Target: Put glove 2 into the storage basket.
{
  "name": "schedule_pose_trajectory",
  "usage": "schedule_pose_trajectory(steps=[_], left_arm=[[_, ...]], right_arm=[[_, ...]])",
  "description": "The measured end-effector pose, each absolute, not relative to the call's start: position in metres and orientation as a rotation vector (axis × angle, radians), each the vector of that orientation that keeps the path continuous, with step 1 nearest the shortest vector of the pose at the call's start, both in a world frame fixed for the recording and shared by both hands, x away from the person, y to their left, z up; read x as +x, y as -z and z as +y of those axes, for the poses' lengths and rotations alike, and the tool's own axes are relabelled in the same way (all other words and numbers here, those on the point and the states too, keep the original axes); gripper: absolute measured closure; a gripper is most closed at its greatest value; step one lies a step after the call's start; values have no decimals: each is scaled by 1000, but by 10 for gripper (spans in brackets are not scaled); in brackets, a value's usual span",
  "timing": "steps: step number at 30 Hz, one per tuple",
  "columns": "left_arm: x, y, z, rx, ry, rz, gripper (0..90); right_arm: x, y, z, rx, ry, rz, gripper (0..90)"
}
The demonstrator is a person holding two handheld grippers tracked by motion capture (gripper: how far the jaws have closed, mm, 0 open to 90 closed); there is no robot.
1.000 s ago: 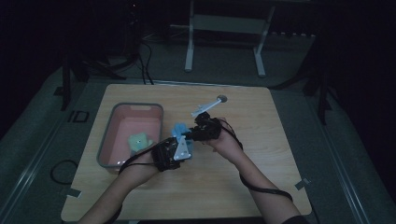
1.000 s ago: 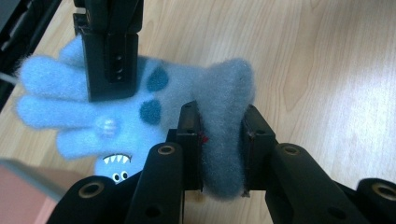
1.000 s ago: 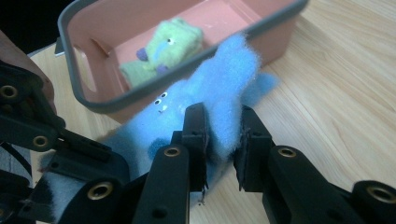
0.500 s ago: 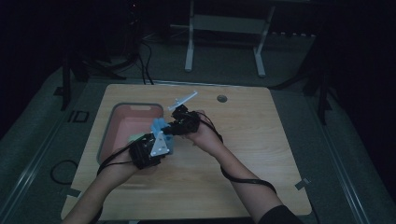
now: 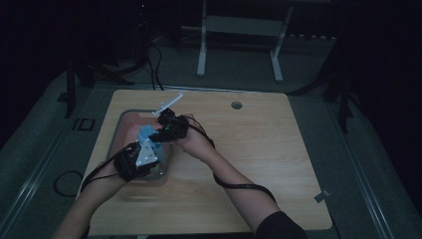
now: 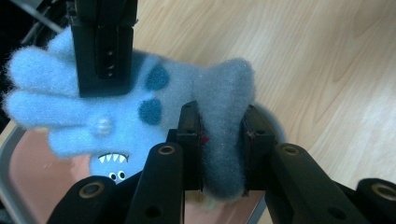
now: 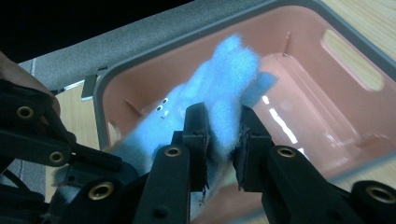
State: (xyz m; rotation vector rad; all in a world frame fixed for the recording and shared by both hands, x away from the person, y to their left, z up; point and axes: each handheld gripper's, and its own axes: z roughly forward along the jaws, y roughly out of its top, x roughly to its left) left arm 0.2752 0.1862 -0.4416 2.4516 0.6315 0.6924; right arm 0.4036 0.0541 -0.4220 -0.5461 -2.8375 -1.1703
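A fuzzy blue plush toy (image 5: 148,134) with dark blue spots, small eyes and a toothy mouth hangs between both grippers above the pink bin (image 5: 130,125). My left gripper (image 6: 220,140) is shut on the toy's grey-blue end (image 6: 223,135). The other gripper's jaw (image 6: 100,44) clamps the toy's far part in the left gripper view. My right gripper (image 7: 223,140) is shut on the blue toy (image 7: 219,88), with the bin's pink floor (image 7: 322,102) below it. In the high view the left gripper (image 5: 144,154) sits at the bin's near right side and the right gripper (image 5: 169,128) just beyond it.
The pink bin with a grey rim (image 7: 100,88) lies at the wooden table's (image 5: 268,149) left side. A small round hole (image 5: 236,105) sits near the table's far edge. Cables trail from both grippers. Dark floor and a metal stand lie beyond the table.
Both hands have carried the blue toy leftward from the table's middle to above the pink bin. Both grips on it stay the same.
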Motion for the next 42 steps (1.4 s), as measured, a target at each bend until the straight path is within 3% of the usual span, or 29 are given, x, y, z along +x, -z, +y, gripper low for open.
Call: schedule_pose_trajectory(steps=[26,31,34,38,42], left_arm=[[308,493,192,2537,-596,750,734],[310,496,190,2546,-592,756,712],[310,496,191,2531,-596,773,675],[310,492,192,2506,-568,789,553],[307,486,192,2483,-560,812,376]], right_arm=[[433,484,78,-691,983,-2868,748],[434,487,77,-695,969,-2879,604],[434,482,73,-692,1002,-2879,511],[432,474,64,-676,1053,-2868,461],[428,466,55,-653,1072,-2863,405]])
